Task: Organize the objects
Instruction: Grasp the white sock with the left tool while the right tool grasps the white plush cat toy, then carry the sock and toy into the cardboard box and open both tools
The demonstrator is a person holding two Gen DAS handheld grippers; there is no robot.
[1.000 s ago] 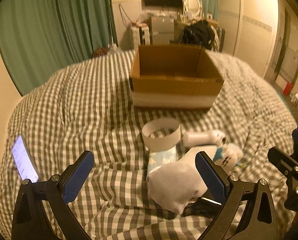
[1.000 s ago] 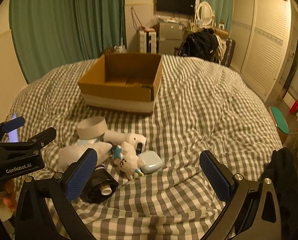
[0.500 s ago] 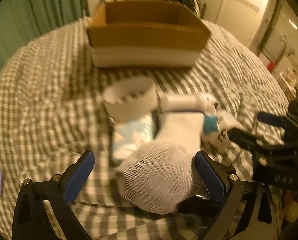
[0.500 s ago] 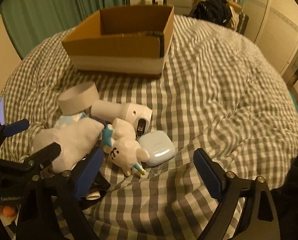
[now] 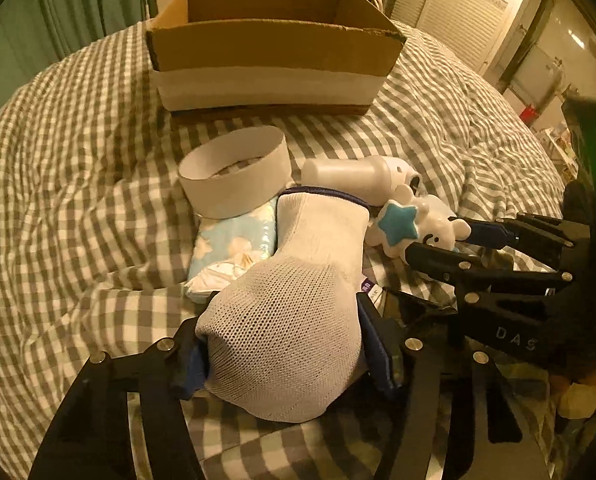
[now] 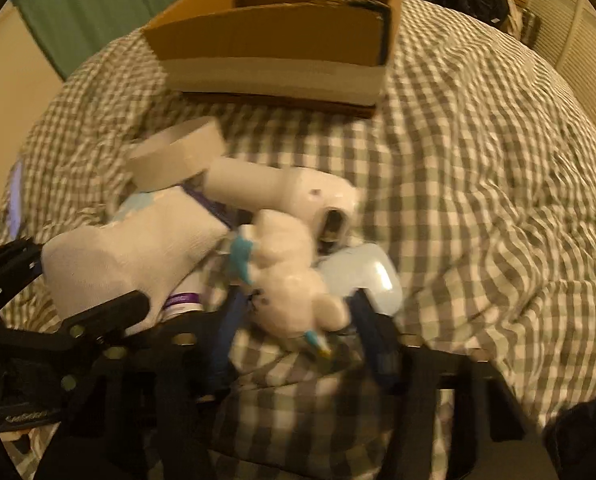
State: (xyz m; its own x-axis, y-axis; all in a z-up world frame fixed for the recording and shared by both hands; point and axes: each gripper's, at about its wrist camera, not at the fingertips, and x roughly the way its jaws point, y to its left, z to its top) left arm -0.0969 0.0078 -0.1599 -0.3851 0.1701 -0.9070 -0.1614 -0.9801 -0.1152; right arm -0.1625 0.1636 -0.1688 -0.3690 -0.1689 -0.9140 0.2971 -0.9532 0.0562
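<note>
A white sock (image 5: pixel 298 300) lies on a heap of small things on the checked bedspread (image 5: pixel 78 160). My left gripper (image 5: pixel 280 320) is closing, with both blue pads pressing the sock's toe end. Just right of it lies a white plush toy (image 6: pixel 290 276) with a blue star. My right gripper (image 6: pixel 298 296) is closing around it, a pad against each side. Around them lie a white paper ring (image 5: pixel 234 172), a white bottle-shaped device (image 5: pixel 354 178), a pale blue tissue pack (image 5: pixel 234 248) and a light blue case (image 6: pixel 366 272). Beyond the heap stands an open cardboard box (image 5: pixel 274 48).
A lit phone (image 6: pixel 16 200) lies on the bedspread at the far left. Something black (image 5: pixel 414 308) is partly hidden under the sock. Green curtains (image 5: pixel 78 8) hang behind the bed on the left, and wardrobe doors (image 5: pixel 458 12) stand on the right.
Both grippers have come down onto the heap and tilted downward. Both went from wide open to closed, the left around the sock and the right around the plush toy.
</note>
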